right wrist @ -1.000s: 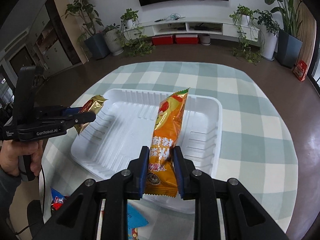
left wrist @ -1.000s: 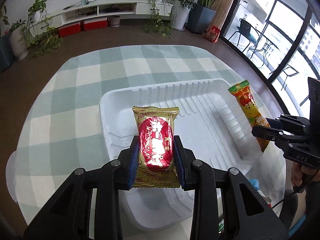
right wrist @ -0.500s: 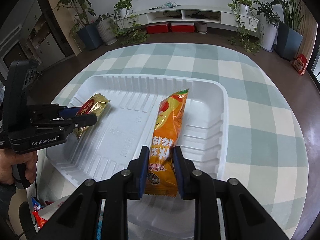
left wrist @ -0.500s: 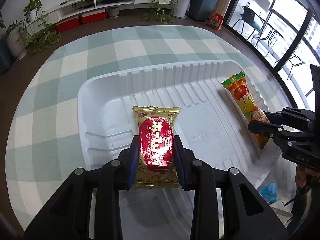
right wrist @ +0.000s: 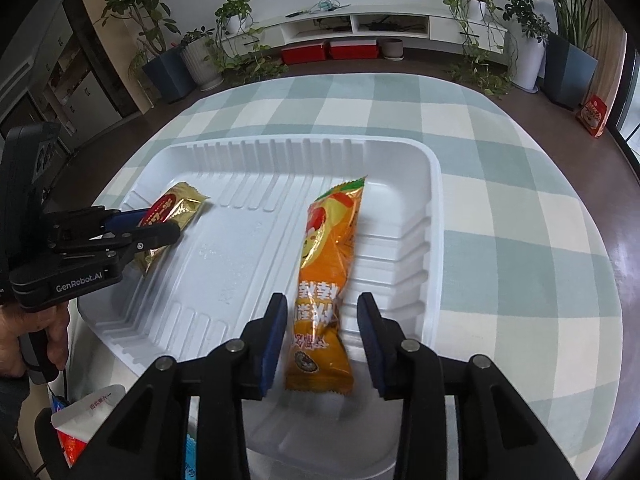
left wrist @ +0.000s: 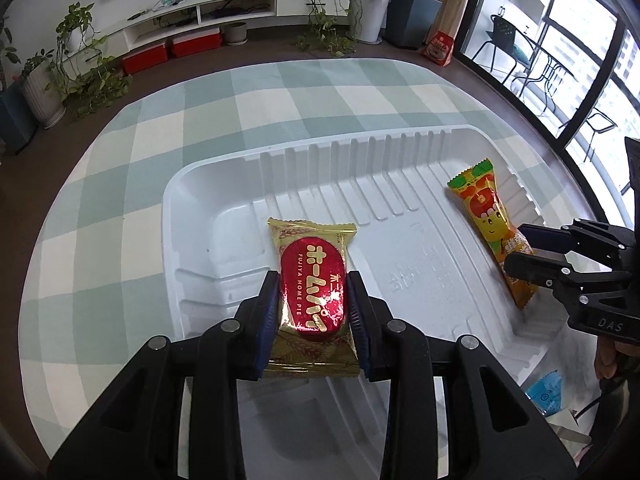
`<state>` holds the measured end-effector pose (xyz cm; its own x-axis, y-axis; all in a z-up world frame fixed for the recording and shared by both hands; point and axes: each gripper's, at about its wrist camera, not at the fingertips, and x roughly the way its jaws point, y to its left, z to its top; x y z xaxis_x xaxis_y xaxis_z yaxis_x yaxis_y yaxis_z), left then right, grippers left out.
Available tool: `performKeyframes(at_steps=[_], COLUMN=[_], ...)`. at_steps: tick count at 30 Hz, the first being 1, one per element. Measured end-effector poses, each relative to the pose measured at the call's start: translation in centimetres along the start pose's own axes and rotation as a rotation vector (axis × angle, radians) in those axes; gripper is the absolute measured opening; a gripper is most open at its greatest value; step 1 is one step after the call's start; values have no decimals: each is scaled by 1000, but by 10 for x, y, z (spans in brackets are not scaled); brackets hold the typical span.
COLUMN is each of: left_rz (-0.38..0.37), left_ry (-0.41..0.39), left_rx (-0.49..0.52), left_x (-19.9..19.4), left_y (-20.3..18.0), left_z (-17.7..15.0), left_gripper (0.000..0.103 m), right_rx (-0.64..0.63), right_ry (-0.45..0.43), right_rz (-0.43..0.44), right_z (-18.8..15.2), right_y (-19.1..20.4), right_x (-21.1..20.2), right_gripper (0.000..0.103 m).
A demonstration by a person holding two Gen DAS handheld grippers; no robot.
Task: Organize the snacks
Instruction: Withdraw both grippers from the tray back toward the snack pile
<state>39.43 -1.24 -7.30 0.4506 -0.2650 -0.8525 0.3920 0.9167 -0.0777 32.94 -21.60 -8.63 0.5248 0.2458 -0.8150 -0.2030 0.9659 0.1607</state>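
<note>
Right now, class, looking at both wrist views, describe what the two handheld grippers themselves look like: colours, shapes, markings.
Both are black plastic with angular, cut-out arms and silver pivot bolts. Each finger carries a blue ribbed pad. The left gripper shows white "GenRobot.AI" lettering on its side in the right wrist view; the right gripper shows "DAS" in the left wrist view. A thin dark cable hangs below each handle.
</note>
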Motion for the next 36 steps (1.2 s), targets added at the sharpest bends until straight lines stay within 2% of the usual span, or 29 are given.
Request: performKeyframes(at_steps=[3,5,6,7,8,10,12,14,15,18,20,24,26,30,33,36], left_rz=[4,0,-1,-4,-11,-25,-49,-82,-94,-127,-116,-83,-56,-56,-27,-29], left_ry=[-25,-55,-65,-85,-110,-160,-186,-221,-266,-416,-435,-345,-343,-321,-278,-240], left_rx=[2,-3,-6,-8,-10,-14,-25,-37,-43,-92,-141,-233,-296,-352,-331,-321], left_x=[-12,-26,-32,-41,-52,-75,-96,-117,-129,-171,-193,-213,-223,-233,-235,-233], left_y=[0,0,0,0,1,1,3,5,6,9,13,17,16,-1,-25,-44], left_z=[0,-1,-1,-3,-5,-11,-19,-31,-39,-69,-91,-140,-171,-228,-264,-292], left_gripper=[31,32,37,54,66,67,77,98,101,103,103,103,103,103,103,103], right_rx=[0,6,10,13,16,23,30,38,44,86,129,187,210,318,353,335], right_ry=[-23,-53,-76,-105,-130,-188,-262,-340,-367,-431,-460,-471,-442,-374,-305,-234], right_rz=[5,1,1,4,3,-10,-16,-30,-28,-1,13,68,107,216,188,172], right_z=[0,-1,-2,-3,-4,-8,-16,-26,-31,-48,-62,-95,-117,-159,-189,-212], right_y=[-3,-5,-6,-8,-9,-12,-16,-20,-22,-29,-33,-30,-23,-11,7,29], right_x=[-9,-21,-29,-39,-49,-71,-98,-124,-135,-163,-177,-191,-192,-188,-182,-176], right_gripper=[50,59,61,66,71,80,92,101,102,102,103,103,103,103,103,103])
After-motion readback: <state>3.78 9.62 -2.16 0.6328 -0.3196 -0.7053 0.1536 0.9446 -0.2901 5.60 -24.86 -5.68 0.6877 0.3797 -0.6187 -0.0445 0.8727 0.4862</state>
